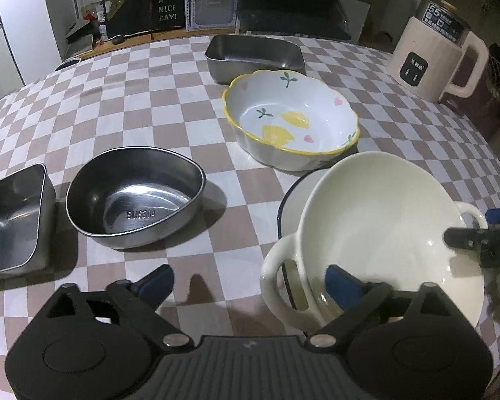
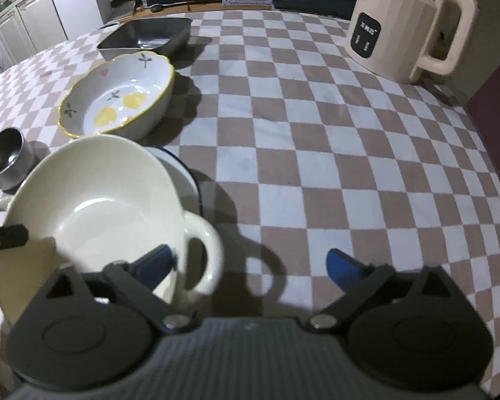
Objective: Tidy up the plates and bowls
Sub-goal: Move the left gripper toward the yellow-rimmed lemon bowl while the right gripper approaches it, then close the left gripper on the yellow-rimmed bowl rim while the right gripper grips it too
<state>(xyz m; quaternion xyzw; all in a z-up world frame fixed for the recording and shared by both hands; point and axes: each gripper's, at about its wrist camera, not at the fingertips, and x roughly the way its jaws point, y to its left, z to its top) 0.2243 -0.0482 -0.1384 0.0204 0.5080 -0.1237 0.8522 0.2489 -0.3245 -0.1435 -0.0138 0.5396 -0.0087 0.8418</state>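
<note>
Right by my two claws sits the cream bowl point(image 1: 383, 226), resting on a blue-rimmed plate point(image 1: 288, 196). My left claw point(image 1: 246, 283) and right claw point(image 2: 250, 263) are both wide open, each near a bowl handle. Behind the cream bowl sits the lemon bowl point(image 1: 290, 120). I think stacking comes next, so I must pinch those handles.
</note>
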